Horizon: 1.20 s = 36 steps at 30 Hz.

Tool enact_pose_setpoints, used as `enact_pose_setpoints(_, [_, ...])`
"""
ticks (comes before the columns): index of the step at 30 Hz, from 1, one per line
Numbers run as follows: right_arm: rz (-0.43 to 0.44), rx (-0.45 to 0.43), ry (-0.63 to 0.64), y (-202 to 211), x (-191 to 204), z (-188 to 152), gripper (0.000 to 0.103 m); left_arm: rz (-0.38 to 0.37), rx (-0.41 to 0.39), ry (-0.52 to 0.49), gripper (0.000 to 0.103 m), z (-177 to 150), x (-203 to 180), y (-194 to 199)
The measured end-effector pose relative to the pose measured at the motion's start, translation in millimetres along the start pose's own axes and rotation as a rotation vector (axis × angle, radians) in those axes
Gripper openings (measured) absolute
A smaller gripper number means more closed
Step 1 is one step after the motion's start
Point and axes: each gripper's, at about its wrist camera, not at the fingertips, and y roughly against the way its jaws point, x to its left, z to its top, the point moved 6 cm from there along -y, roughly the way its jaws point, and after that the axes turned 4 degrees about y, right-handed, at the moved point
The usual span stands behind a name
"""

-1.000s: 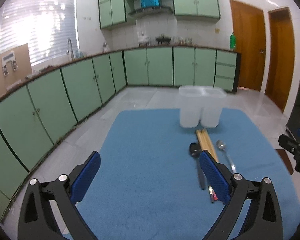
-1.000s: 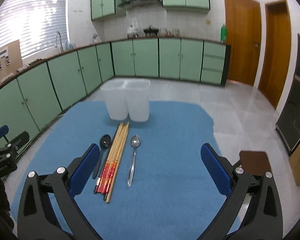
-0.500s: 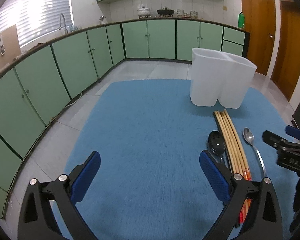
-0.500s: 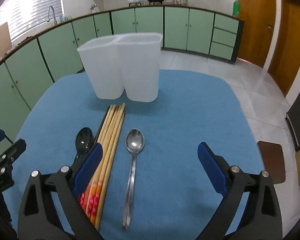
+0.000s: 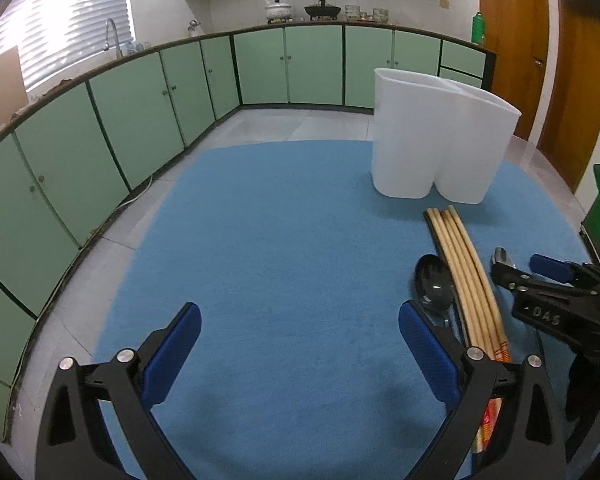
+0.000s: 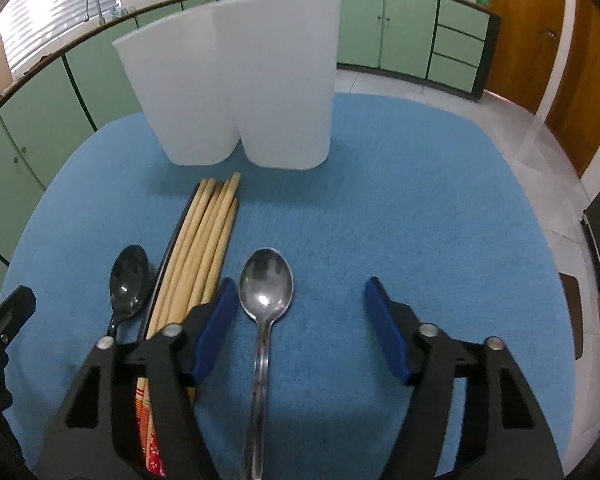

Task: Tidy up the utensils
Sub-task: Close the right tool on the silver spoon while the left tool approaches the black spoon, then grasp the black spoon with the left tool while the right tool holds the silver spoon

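A white two-compartment holder stands upright at the far side of the blue mat; it also shows in the left wrist view. In front of it lie a black spoon, a bundle of wooden chopsticks and a metal spoon. My right gripper is open, low over the mat, with the metal spoon's handle between its fingers, not gripped. My left gripper is open and empty over bare mat, left of the black spoon and chopsticks.
The mat covers a table whose edges fall off to a tiled floor. Green cabinets line the left and back walls. Wooden doors stand at the right. The right gripper's body shows at the right of the left wrist view.
Both grippers have moved forward and down toward the mat. The right gripper has come over the metal spoon, whose handle now lies between its open fingers. Nothing has been gripped.
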Motion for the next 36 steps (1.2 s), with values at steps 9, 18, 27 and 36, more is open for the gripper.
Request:
enact_pose_setpoints(9, [0.04, -0.015, -0.004, 8, -4, -7, 0.028, -0.092, 0.049, -0.049, 0.097, -5, -40, -12])
enact_pose_setpoints(18, [0.05, -0.007, -0.024, 12, -23, -1, 0.027, -0.08, 0.12, -0.096, 0.096, -11, -58, -39])
enact_pose_setpoints(27, [0.041, -0.012, -0.018, 10, -17, -3, 0.028, -0.068, 0.125, -0.082, 0.098, -9, -45, -49])
enact_pose_setpoints(36, [0.04, 0.004, 0.004, 8, -4, -3, 0.032, -0.105, 0.126, -0.029, 0.097, 1, -31, -46])
